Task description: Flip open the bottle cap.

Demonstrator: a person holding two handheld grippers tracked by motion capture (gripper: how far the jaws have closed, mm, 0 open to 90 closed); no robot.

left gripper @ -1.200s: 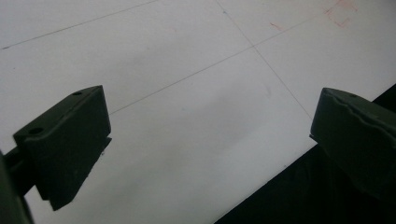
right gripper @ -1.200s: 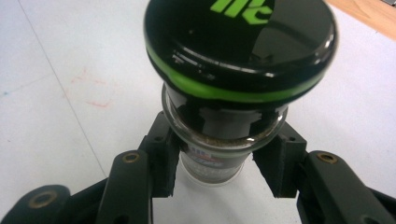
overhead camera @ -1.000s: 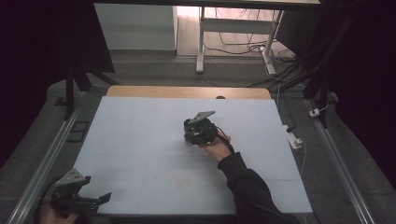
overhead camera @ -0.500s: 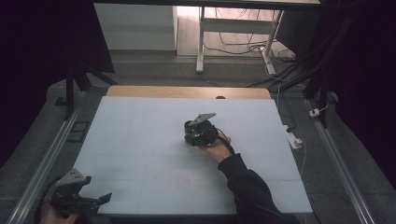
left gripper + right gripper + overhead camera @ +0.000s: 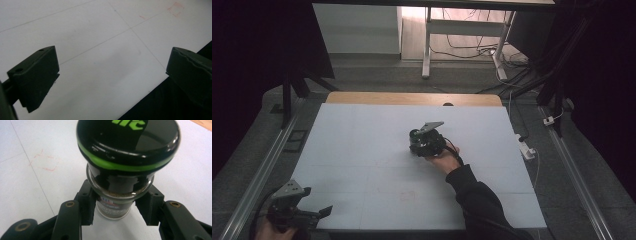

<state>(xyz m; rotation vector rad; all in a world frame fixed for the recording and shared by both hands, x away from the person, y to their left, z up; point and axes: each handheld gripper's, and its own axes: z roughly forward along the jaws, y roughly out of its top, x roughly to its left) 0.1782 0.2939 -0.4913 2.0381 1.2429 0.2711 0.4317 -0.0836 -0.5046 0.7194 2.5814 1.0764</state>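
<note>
Jaws of the right gripper (image 5: 115,216) clamp a spice jar (image 5: 115,205); the left gripper (image 5: 110,75) is wide open.
Top-heavy black lid (image 5: 127,142) could tip the jar when released.

Glossy black cap (image 5: 127,142) on the jar (image 5: 113,206), ringed by a bright green band, green lettering on top. White table (image 5: 362,150) with faint red scribbles; gripper jaws are black.

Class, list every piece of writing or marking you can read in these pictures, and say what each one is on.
"IIc" or the like: cropped green letters on the jar's black cap, whole word not readable.
Label on the glass jar: print too blurred to read.
Red sketched mark on the table: no letters.
</note>
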